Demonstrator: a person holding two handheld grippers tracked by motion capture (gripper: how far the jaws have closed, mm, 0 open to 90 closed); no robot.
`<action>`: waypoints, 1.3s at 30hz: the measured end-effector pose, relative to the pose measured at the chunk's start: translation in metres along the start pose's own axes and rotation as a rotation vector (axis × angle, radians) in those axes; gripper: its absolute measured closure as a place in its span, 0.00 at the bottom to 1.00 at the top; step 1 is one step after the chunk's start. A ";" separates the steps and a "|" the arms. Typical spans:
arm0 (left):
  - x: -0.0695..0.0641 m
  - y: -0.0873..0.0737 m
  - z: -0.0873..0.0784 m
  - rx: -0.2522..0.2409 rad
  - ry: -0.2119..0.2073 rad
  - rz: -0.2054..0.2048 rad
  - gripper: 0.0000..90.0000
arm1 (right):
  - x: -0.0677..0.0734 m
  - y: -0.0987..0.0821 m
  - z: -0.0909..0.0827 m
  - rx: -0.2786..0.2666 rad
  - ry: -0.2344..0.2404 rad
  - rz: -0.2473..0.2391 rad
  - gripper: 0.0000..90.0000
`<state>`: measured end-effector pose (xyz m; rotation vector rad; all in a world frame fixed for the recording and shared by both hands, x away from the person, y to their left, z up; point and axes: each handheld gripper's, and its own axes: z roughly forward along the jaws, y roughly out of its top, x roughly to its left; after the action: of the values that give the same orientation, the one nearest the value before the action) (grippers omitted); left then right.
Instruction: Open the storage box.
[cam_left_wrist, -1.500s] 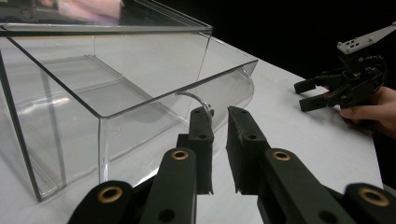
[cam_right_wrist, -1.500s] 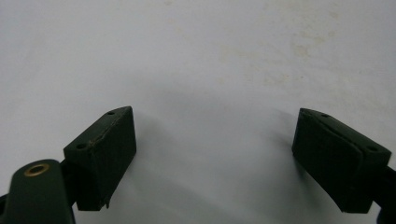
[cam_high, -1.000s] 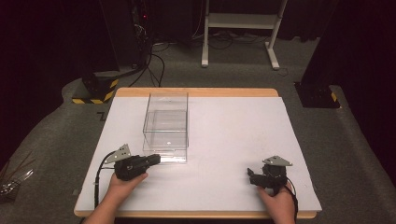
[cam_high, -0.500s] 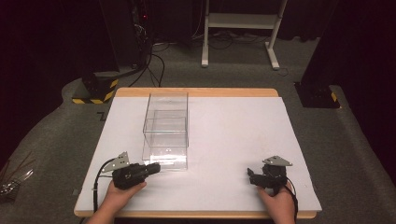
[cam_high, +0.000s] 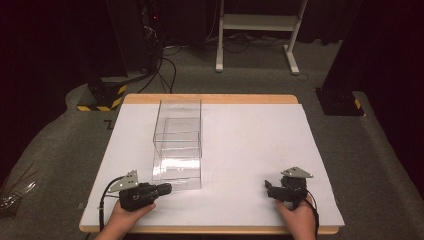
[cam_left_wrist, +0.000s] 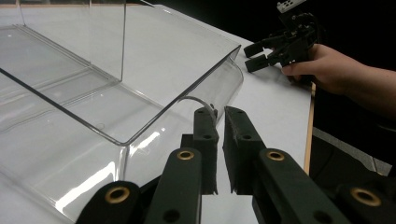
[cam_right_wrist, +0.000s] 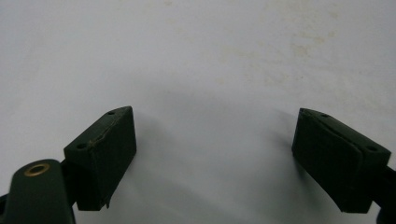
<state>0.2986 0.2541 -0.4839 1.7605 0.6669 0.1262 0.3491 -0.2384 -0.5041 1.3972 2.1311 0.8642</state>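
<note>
High view: we see the clear plastic box (cam_high: 177, 145) lying at ten o'clock on the white table (cam_high: 250, 145), our left gripper (cam_high: 165, 189) nearly shut and empty at its near edge. Right gripper (cam_high: 268, 189) rests open, empty, at five o'clock. If we push carelessly, the light box may skid away.

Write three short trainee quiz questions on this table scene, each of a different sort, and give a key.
1. True or false: the left gripper has its jaws spread wide.
2. Which gripper is nearer the clear plastic box: A left, B right?
3. Fill in: the right gripper points its open jaws at the bare ____ table surface.

Key: 1 false, they are nearly shut with nothing between them; 2 A; 3 white.
</note>
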 end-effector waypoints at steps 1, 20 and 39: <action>0.000 0.000 -0.001 0.001 -0.001 0.002 0.93 | 0.000 0.000 0.000 0.000 0.000 0.000 0.15; -0.003 -0.002 -0.026 -0.050 0.041 0.002 0.79 | 0.000 0.000 0.000 0.000 0.001 0.001 0.15; 0.000 0.008 -0.053 -0.169 0.192 0.019 0.76 | 0.000 0.000 0.000 0.001 0.001 0.001 0.15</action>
<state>0.2794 0.2983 -0.4605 1.6046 0.7554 0.3586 0.3492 -0.2385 -0.5041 1.3981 2.1318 0.8646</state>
